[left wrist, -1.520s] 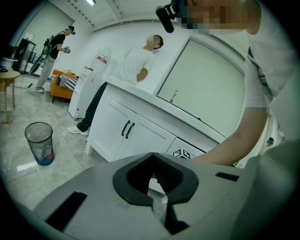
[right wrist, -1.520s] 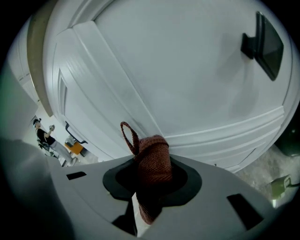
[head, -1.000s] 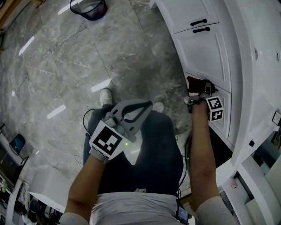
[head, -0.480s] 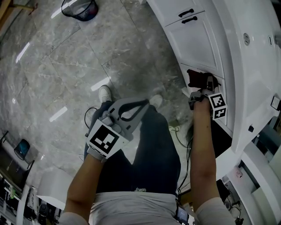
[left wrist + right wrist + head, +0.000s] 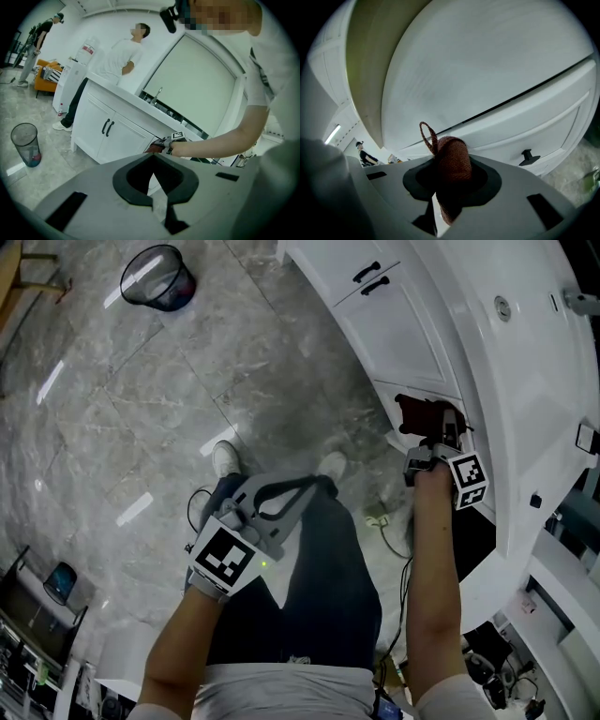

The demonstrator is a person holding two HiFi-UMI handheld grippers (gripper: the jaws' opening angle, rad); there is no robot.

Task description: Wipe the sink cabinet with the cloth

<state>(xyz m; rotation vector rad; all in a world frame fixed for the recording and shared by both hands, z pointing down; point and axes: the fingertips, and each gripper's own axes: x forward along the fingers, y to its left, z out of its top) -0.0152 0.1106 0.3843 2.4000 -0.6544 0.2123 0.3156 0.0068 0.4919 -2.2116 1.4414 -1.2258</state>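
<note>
My right gripper (image 5: 439, 426) is shut on a dark red cloth (image 5: 417, 413) and holds it against the front of the white sink cabinet (image 5: 398, 329), just under the countertop edge. In the right gripper view the bunched cloth (image 5: 452, 161), with a small loop at its top, fills the shut jaws of the right gripper (image 5: 449, 187) close to a white cabinet panel (image 5: 487, 70). My left gripper (image 5: 317, 484) hangs over the person's lap, shut and empty. From the left gripper (image 5: 152, 174) I see the cabinet (image 5: 117, 136) and the cloth (image 5: 154, 147).
A black wire waste bin (image 5: 157, 279) stands on the grey marble floor (image 5: 141, 409) at the far left. Black door handles (image 5: 368, 277) stick out of the cabinet, and one knob (image 5: 528, 157) is near the cloth. Another person (image 5: 122, 61) stands at the counter's far end.
The head view has swung, so the cabinet and bin sit further up and left. The right gripper stays on the cabinet front with the cloth, slightly higher. The left gripper stays over the lap.
</note>
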